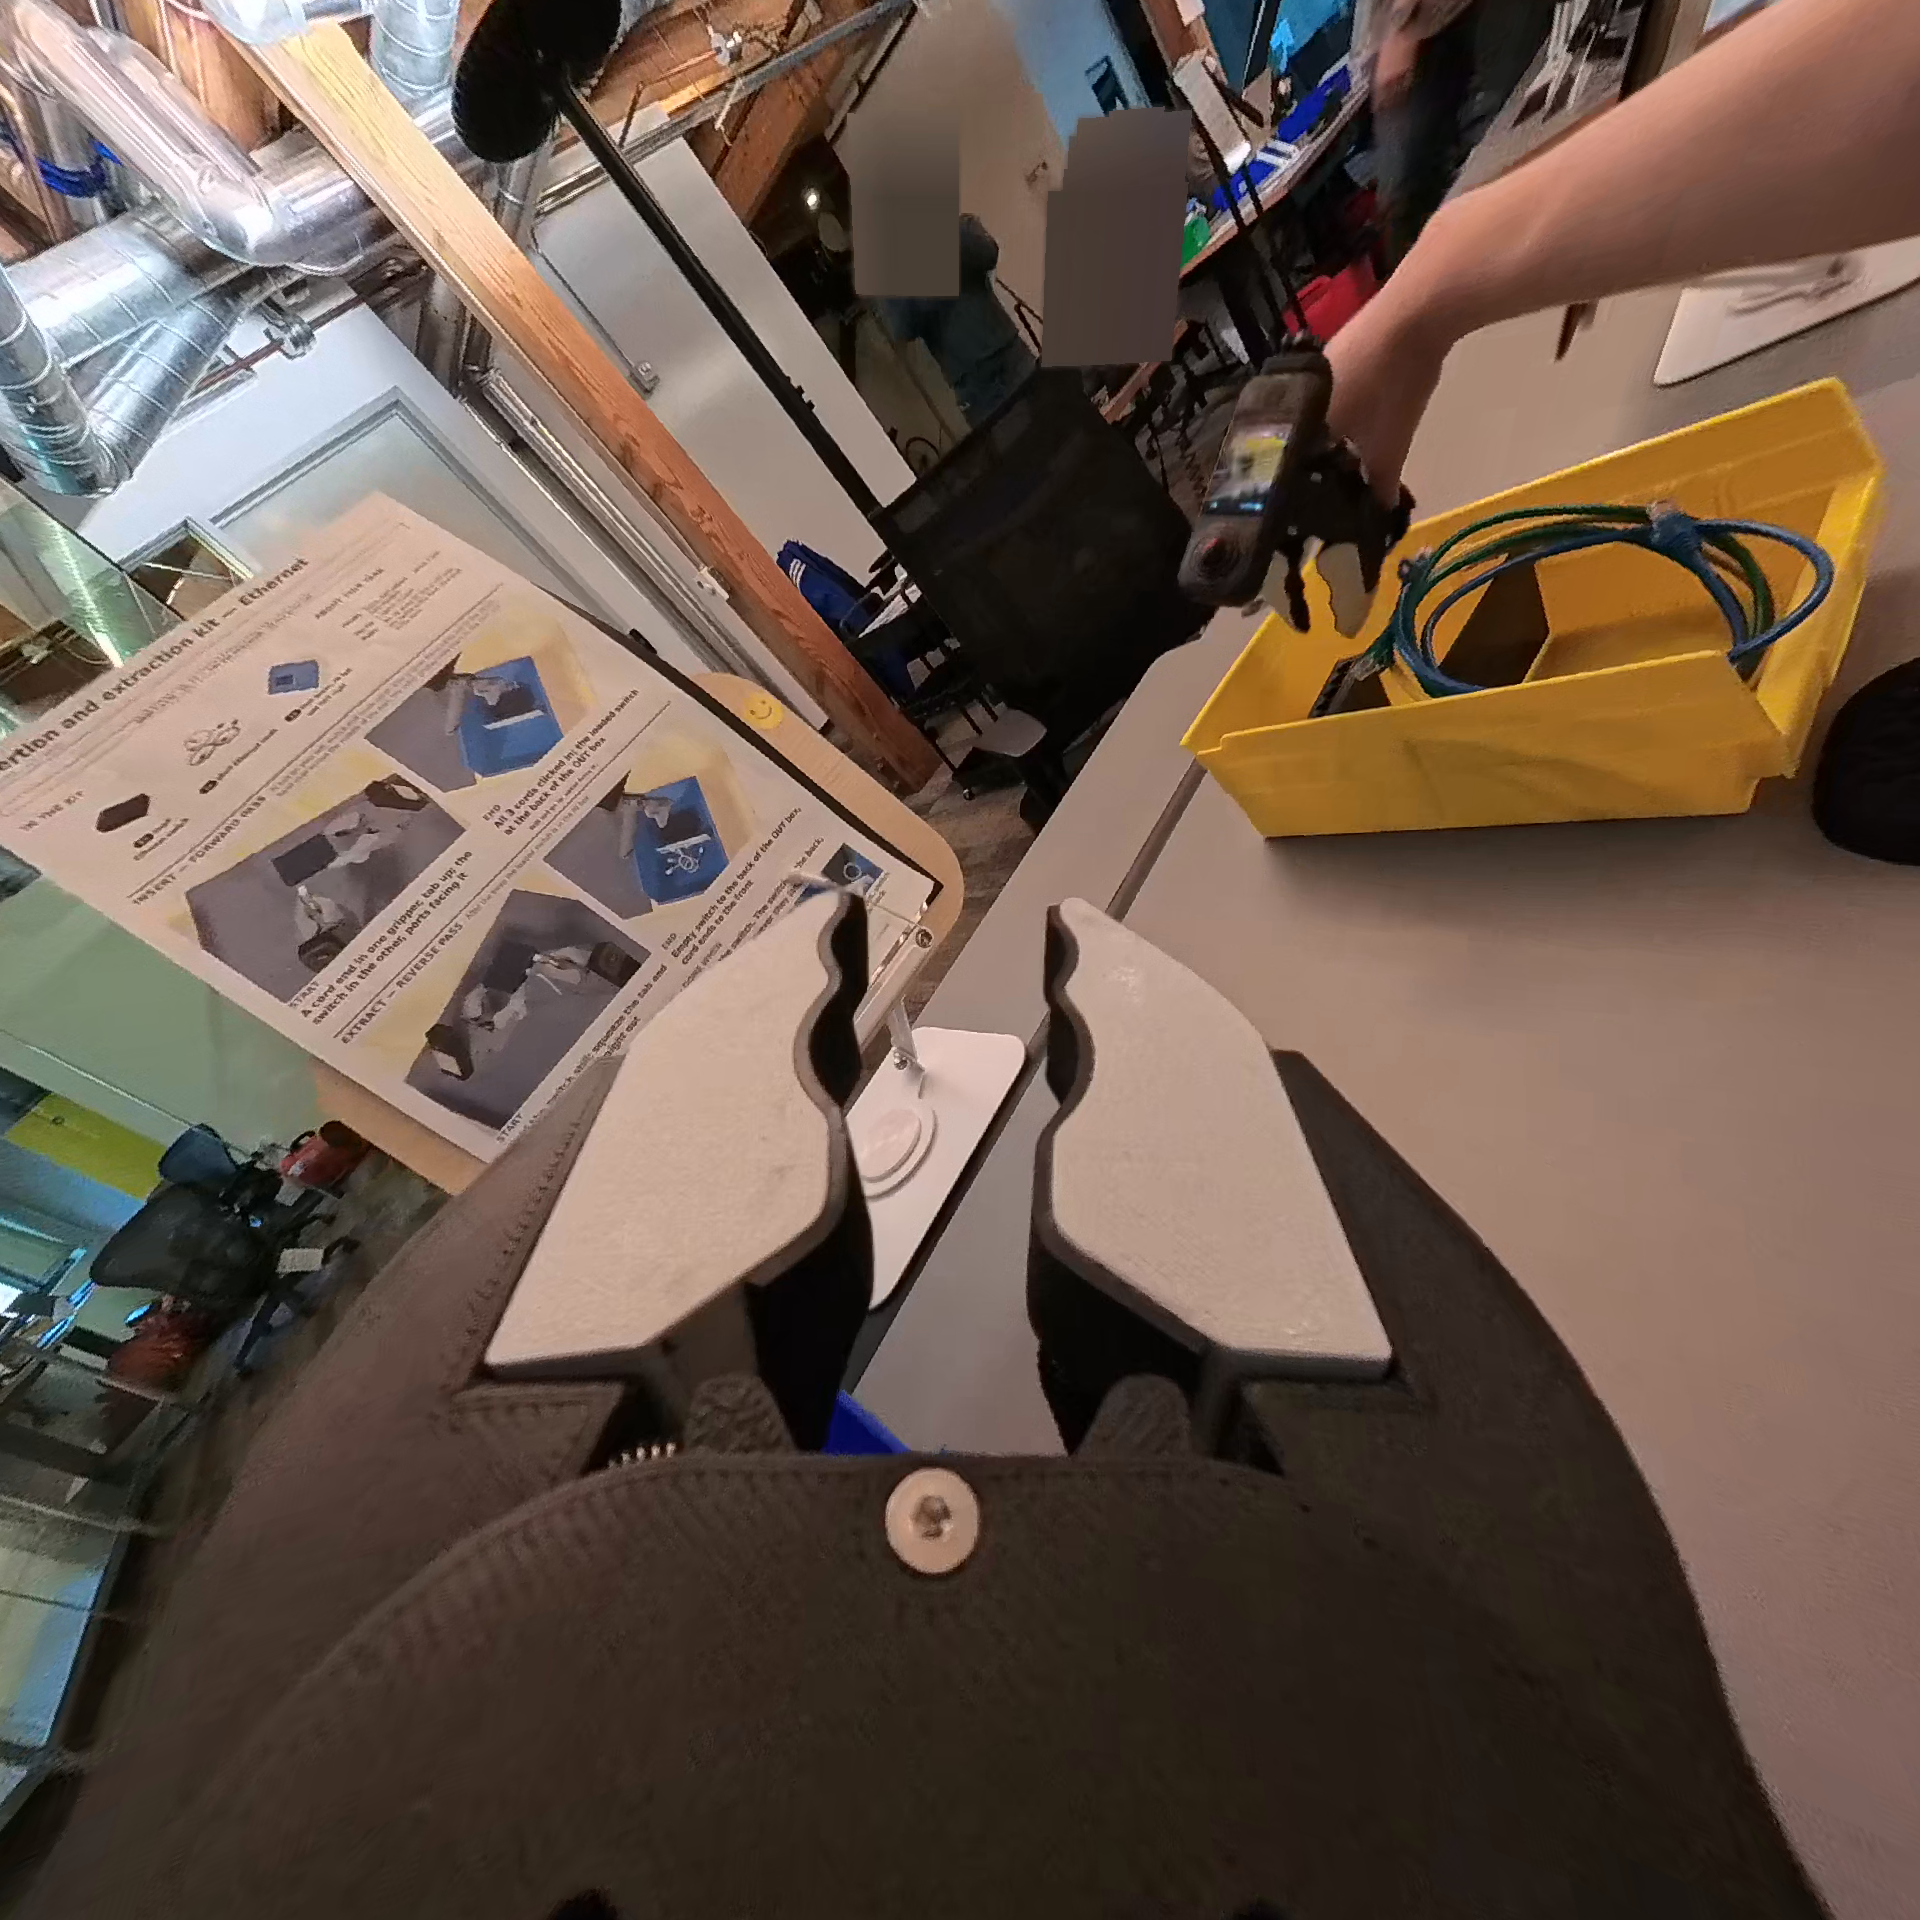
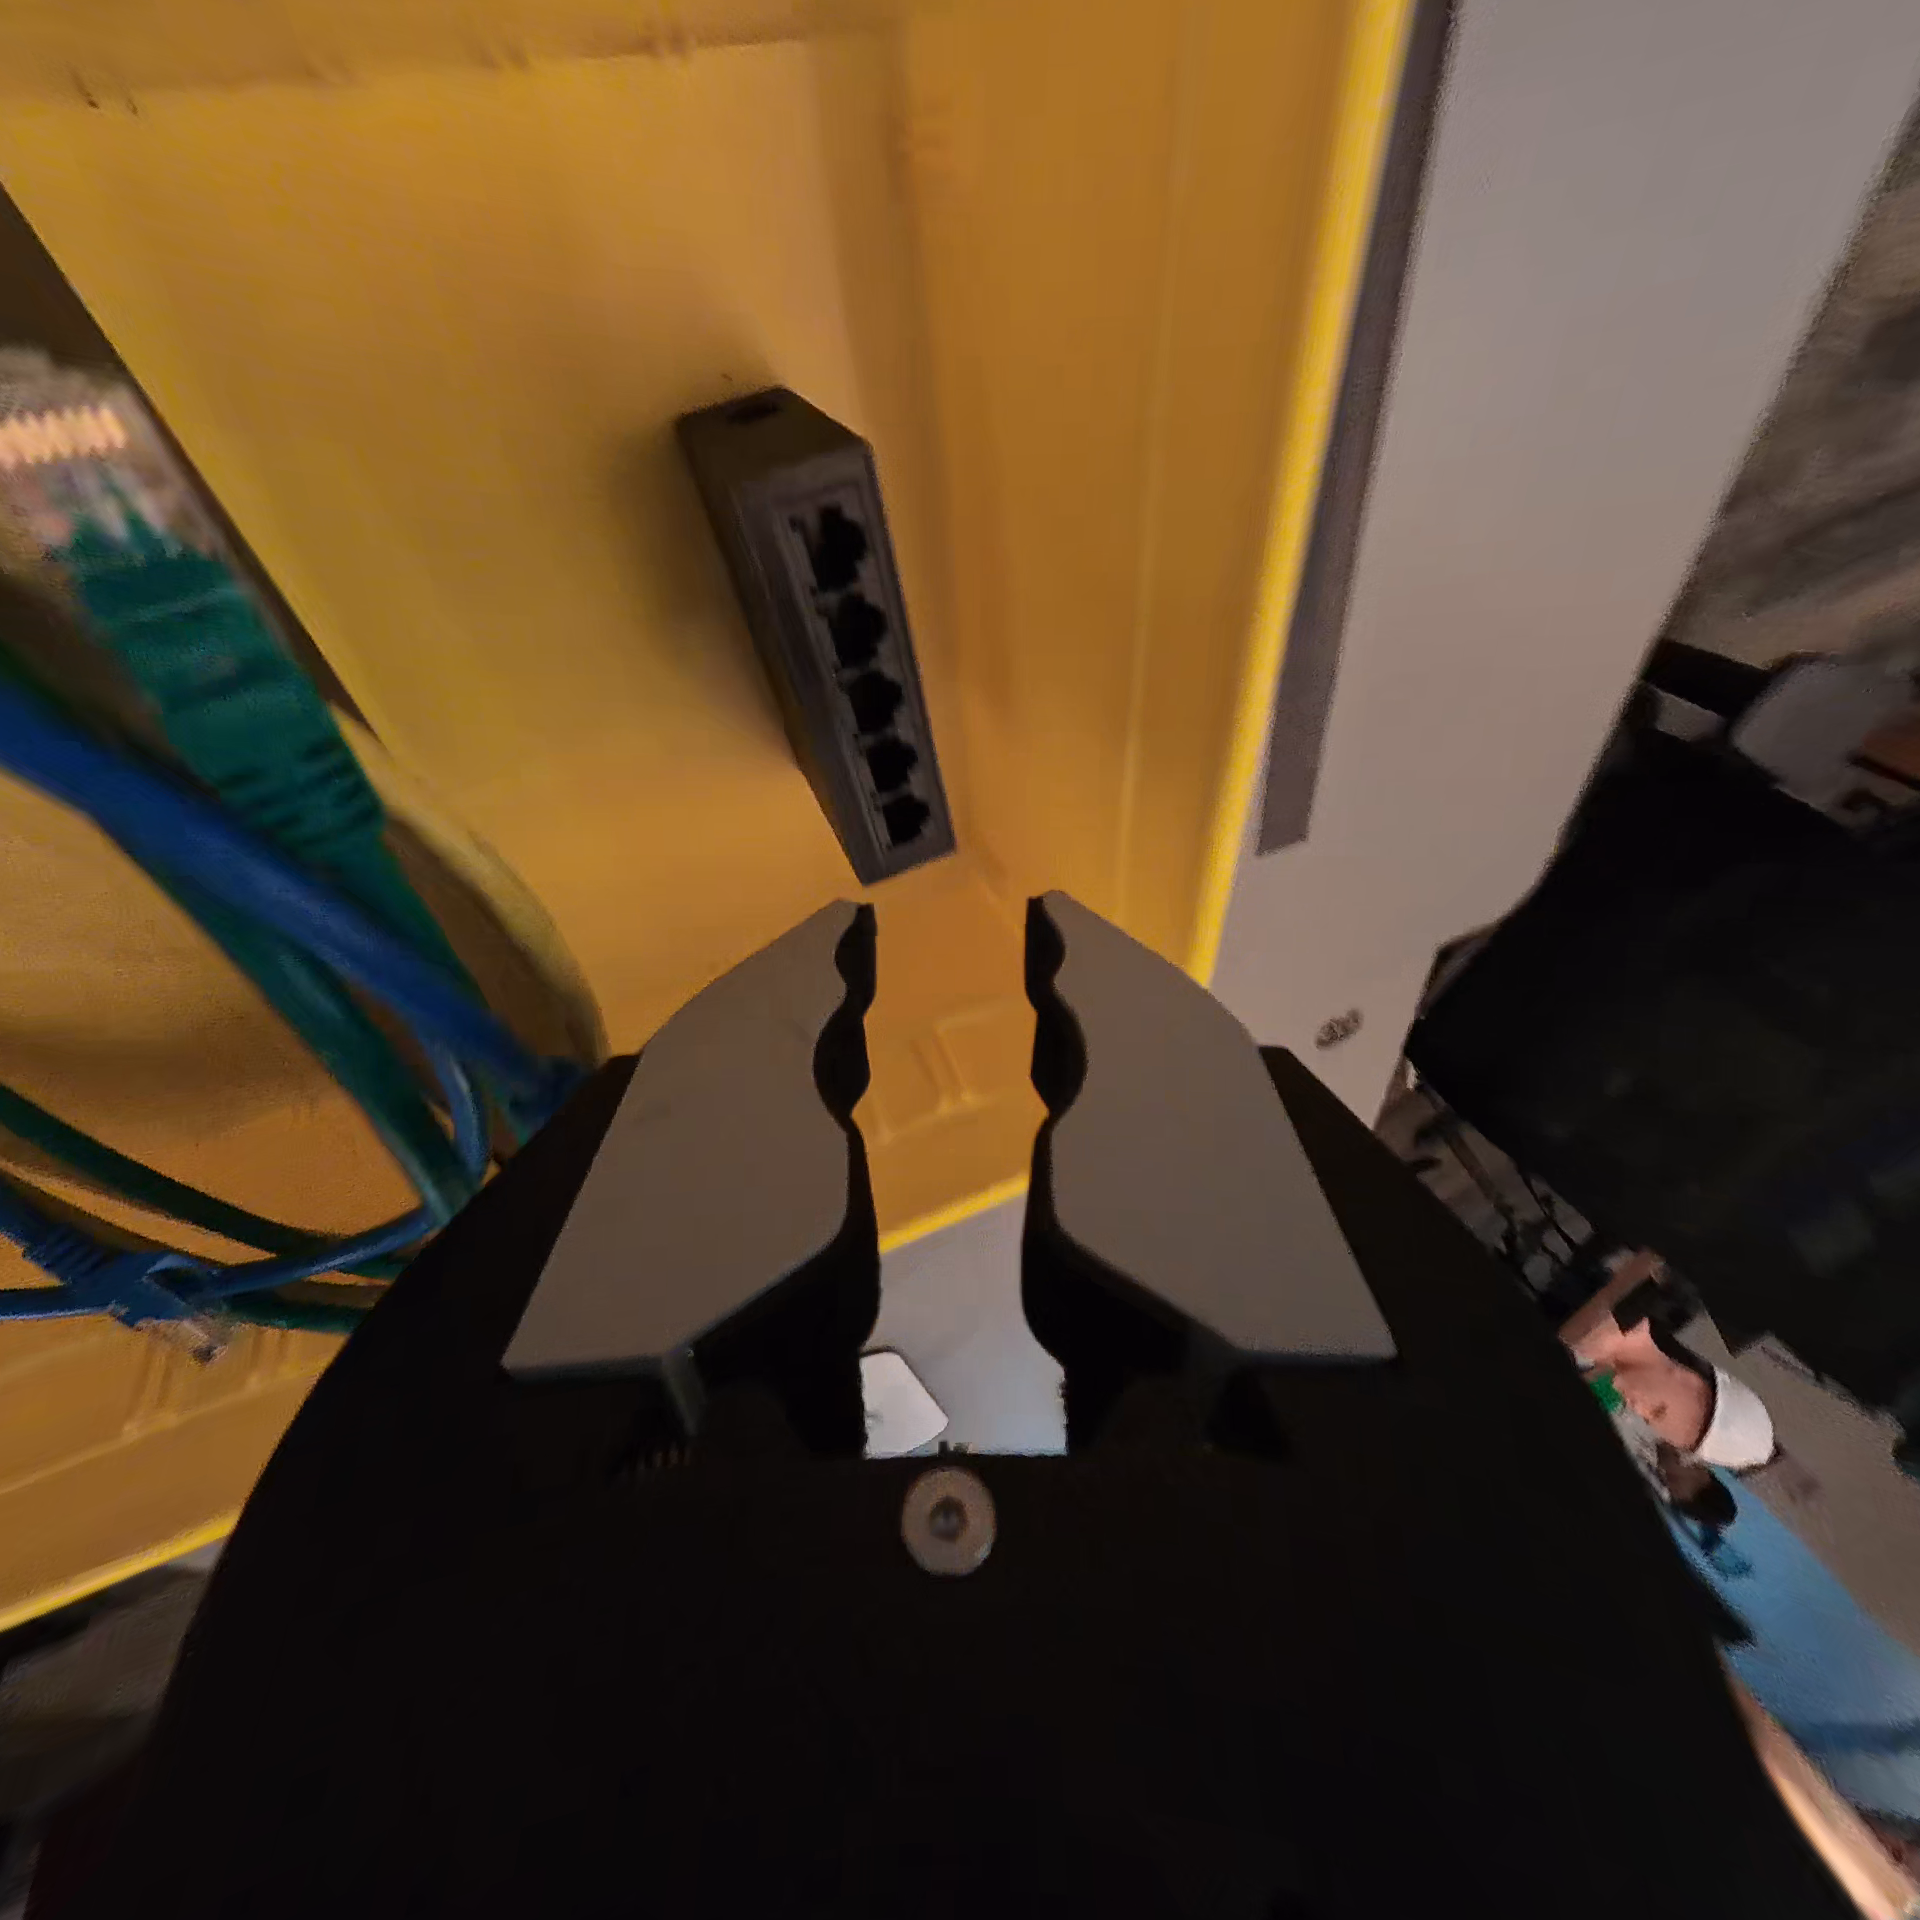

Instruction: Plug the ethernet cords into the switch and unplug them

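- Looking along the left wrist view first, the left gripper point(image 1: 951, 935) hangs over the grey table point(image 1: 1455, 1143) with its tongs spread and nothing between them, pointed toward a propped instruction sheet point(image 1: 416, 852) on a white stand point(image 1: 935, 1132).
- Farther off in that view, a bare arm holds the right gripper point(image 1: 1320, 592) at the near rim of one yellow bin point(image 1: 1507, 758), where coiled ethernet cords point(image 1: 1621, 582) in blue and green lie; a cardboard divider point(image 1: 1507, 623) splits the bin.
- In the right wrist view, the right gripper point(image 2: 951, 914) points down into the bin, tongs spread and empty, just short of the one black switch point(image 2: 821, 634) lying on the bin floor.
- The switch shows five ports point(image 2: 868, 665) in a row, all of them empty as far as I can see.
- To the left are the cords: I make out one green plug end point(image 2: 197, 644) and one blue plug end point(image 2: 125, 1288); the loops tangle, so I cannot count the cords for certain.
- My reading is that the job is at its very start: nothing is picked up, nothing plugged, and every insertion and removal is yet to come.
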Motion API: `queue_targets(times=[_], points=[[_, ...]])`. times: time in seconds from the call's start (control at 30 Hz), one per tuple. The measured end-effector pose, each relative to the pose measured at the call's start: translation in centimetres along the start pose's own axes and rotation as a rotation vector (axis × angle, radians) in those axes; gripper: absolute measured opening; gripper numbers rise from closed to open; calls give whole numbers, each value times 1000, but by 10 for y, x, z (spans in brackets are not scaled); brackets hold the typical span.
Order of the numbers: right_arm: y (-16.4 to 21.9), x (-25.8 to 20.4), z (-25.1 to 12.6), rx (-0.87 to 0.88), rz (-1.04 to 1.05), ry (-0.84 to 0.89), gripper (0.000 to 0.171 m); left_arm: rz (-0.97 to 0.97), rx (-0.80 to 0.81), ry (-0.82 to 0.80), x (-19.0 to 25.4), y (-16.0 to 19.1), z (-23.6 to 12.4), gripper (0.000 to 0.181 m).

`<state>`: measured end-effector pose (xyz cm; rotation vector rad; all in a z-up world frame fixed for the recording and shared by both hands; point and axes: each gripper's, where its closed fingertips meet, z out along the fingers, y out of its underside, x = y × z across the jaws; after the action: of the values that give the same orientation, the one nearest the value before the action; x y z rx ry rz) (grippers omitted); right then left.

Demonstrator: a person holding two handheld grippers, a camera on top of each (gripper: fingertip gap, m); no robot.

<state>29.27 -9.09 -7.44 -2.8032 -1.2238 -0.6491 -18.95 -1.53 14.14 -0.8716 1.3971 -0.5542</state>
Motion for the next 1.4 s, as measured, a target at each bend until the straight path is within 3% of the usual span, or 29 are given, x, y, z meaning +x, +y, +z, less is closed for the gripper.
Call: queue_targets(times=[0.1, 0.23, 0.37, 0.57, 0.7, 0.87, 0.97, 1.23, 1.4], points=[[12, 9, -28, 84, 156, 120, 34, -14, 23, 17, 3, -5, -2, 31], [33, -2, -61, 268, 499, 150, 45, -32, 15, 14, 1, -6, -5, 32], [68, -47, -61, 298, 909, -50, 64, -94, -55, -16, -10, 3, -13, 34], [97, -116, -40, 268, 1216, -307, 55, -182, -321, -228, -64, 60, -40, 37], [115, -143, -17, 94, 1241, -315, 40, -425, -574, -280, -90, 134, -73, 49], [98, -151, -10, 168, 1310, -473, 12, -780, -849, -299, -98, 234, -128, 61], [96, -152, -10, 165, 1279, -478, 9, -995, -978, -221, -79, 276, -152, 65], [74, -157, -16, 154, 1242, -447, 8, -1193, -1172, -182, -53, 338, -192, 61], [35, -159, -24, 162, 1254, -435, 8, -1318, -1187, -73, -32, 346, -191, 31]])
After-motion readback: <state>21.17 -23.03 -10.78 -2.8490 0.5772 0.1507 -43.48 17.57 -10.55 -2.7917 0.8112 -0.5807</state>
